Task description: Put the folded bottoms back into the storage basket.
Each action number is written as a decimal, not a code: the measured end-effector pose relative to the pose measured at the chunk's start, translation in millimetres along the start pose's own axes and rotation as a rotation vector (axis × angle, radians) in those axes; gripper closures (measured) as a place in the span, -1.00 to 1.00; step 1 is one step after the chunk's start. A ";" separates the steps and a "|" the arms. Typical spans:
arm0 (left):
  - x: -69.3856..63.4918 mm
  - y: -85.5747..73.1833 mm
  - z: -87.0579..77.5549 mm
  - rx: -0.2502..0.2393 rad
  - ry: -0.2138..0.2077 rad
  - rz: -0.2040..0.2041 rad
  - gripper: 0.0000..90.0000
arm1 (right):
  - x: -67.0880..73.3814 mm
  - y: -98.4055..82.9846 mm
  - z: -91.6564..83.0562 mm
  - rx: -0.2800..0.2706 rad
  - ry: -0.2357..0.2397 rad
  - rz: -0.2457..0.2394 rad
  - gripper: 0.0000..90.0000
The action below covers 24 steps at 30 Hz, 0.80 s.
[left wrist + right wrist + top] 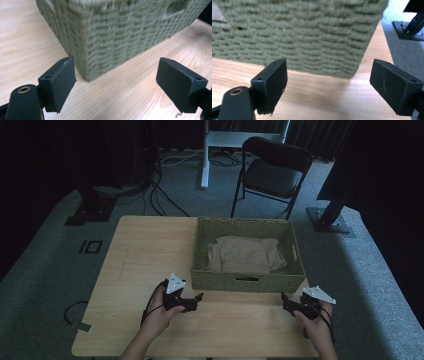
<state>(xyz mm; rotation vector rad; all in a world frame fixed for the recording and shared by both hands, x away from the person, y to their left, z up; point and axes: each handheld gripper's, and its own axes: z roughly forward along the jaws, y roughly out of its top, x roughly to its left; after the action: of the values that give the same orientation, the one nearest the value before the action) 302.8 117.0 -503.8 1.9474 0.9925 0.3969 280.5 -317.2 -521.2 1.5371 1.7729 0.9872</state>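
Two grippers, both jaws wide, empty: left gripper (196,298) at basket (248,282) near-left corner, right gripper (286,301) at near-right corner. Basket sits at table (135,265) far-right area, tan cloth (247,254) inside. Risk: uneven grip tilts basket, woven wall flexes, pads slip. No readable labels.

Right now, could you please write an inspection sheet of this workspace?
Surface: wooden table, bare wood near both hands.
Job's things: woven basket on table; tan cloth crumpled inside it.
Clutter: nothing seen.
Grippers: left gripper and right gripper near the basket's front corners, both open, fingers holding nothing.
Cables: black cables on floor behind.
Surroundings: folding chair, grey carpet, dark room.
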 end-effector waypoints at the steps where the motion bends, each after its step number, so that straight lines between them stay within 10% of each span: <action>1: 0.5 -2.4 1.0 0.008 -0.001 -0.002 -0.62 | 0.1 -2.1 0.7 0.008 -0.002 -0.002 -0.69; 24: 20.5 -46.7 8.4 0.178 0.154 -0.040 -0.62 | -1.6 -30.5 15.4 0.170 -0.058 0.014 -0.70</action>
<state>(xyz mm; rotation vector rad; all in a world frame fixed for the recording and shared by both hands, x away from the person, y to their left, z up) 298.0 141.3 -549.1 2.0766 1.1992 0.4547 276.5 -318.2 -555.2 1.6658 1.8474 0.8078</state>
